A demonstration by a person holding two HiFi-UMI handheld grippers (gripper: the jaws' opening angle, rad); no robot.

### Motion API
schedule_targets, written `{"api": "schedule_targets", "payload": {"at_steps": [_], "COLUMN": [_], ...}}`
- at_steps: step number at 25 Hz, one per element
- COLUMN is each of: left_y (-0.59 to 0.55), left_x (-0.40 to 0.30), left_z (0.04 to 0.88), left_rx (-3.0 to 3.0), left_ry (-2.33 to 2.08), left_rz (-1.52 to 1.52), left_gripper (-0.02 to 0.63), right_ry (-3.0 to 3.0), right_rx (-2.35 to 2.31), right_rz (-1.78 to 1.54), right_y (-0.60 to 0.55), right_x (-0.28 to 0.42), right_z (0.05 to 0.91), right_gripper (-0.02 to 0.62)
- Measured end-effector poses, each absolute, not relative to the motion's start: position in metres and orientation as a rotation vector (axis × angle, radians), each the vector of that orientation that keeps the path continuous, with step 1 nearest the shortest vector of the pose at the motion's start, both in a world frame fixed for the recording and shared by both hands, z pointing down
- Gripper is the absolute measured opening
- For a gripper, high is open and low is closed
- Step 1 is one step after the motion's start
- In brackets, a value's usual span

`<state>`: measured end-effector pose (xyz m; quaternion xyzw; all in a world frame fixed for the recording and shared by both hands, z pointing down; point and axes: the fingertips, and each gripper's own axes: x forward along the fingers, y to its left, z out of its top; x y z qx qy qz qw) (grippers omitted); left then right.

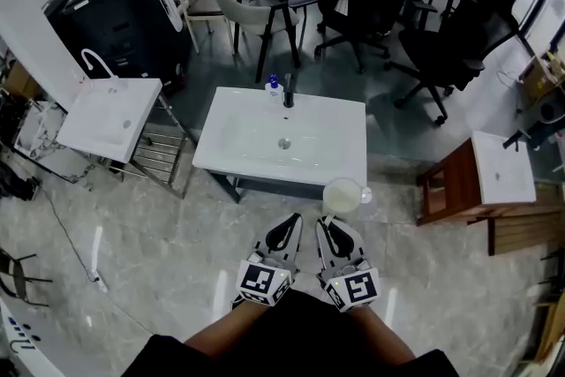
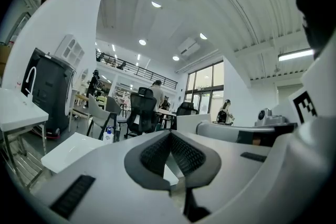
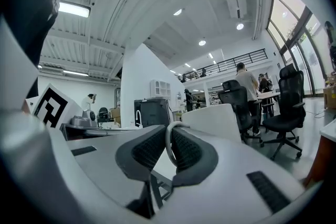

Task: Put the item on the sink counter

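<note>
Right gripper has its jaws clenched on the thin rim of a translucent cup, one pad inside the wall and one outside. The right gripper view shows the curved edge pinched between the ribbed pads. Left gripper has its jaws pressed together with nothing in them, and it sits just beside the right one. In the head view the cup hangs at the front right corner of the white sink worktop. Its outline overlaps that edge, but I can't tell whether it is already over the ledge or just short of it. It is not set down yet. The basin has a faucet and a blue-capped bottle at the back rim, well apart from the cup. Handling guess: the cup looks like light, thin-walled plastic, likely flexible and a bit slick, and it appears empty. A rim pinch is enough to carry it, but it could pivot or slip if swung, and a hard squeeze may deform the wall. The flat ledge to the right of the bowl looks the safest landing spot. Put it base down and level, away from the basin's slope and the outer edge, since a light cup tips easily.
</note>
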<state>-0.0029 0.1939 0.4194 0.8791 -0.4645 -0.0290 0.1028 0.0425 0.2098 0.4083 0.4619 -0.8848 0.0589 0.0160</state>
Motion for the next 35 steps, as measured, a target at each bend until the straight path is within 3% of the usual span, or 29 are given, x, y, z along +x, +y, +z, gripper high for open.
{"api": "schedule_targets", "payload": {"at_steps": [14,35], "left_y": [0.028,-0.100], "left_x": [-0.030,-0.030], "left_z": [0.398,0.437], "left_rx": [2.625,2.643], "left_ry": [-1.325,-1.128], "left_rz": [-0.071,-0.038], "left_gripper": [0.015,0.015], "right_ry": [-2.692,-2.632], "right_rx": [1.532,1.669], "right_rz": [0.180,0.165], "right_y": [0.052,-0.075], "right_x": [0.021,0.022], "right_z": [0.394,0.412], "right_gripper": [0.055,0.055]}}
